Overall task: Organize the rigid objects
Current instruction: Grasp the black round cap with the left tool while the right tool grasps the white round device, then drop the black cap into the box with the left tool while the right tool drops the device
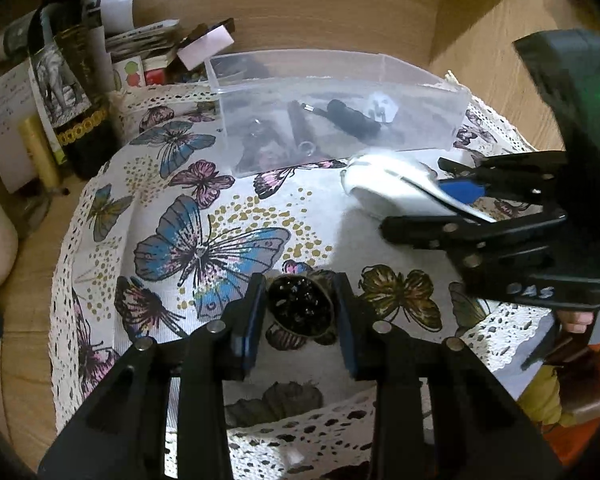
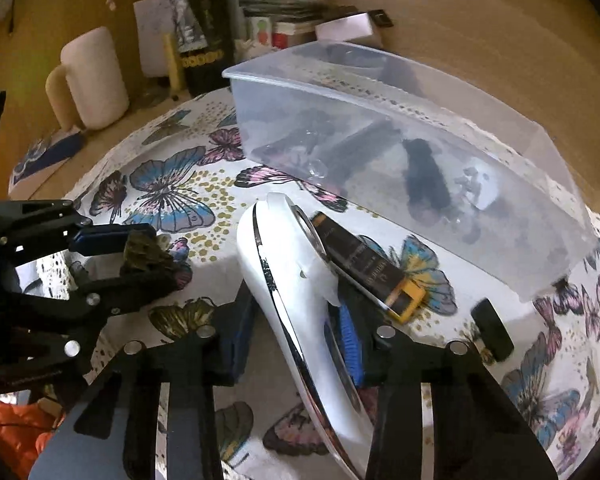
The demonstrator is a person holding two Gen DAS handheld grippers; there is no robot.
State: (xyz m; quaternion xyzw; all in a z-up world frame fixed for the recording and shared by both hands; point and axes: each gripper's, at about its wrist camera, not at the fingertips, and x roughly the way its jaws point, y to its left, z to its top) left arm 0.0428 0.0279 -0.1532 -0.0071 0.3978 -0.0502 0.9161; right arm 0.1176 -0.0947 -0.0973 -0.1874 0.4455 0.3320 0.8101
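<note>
Clear bin [image 1: 340, 120] holds several items. Left hand-held gripper [image 1: 300, 312] clamps a dark ornament [image 1: 300, 306]; right hand-held gripper [image 2: 300, 332] clamps a white device [image 2: 284, 264]. Black-and-yellow box [image 2: 372, 272] remains on the bench.

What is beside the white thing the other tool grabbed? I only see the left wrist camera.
Observer: A dark box with a yellow end lies on the butterfly cloth against the white device, between it and the clear bin.
Child: Anything else there?
Observer: A small black cylinder sits on the cloth near the bin's corner.
Child: How does my thing look from over there?
Observer: The dark lump in your left tool has an olive-brown, ridged side.
</note>
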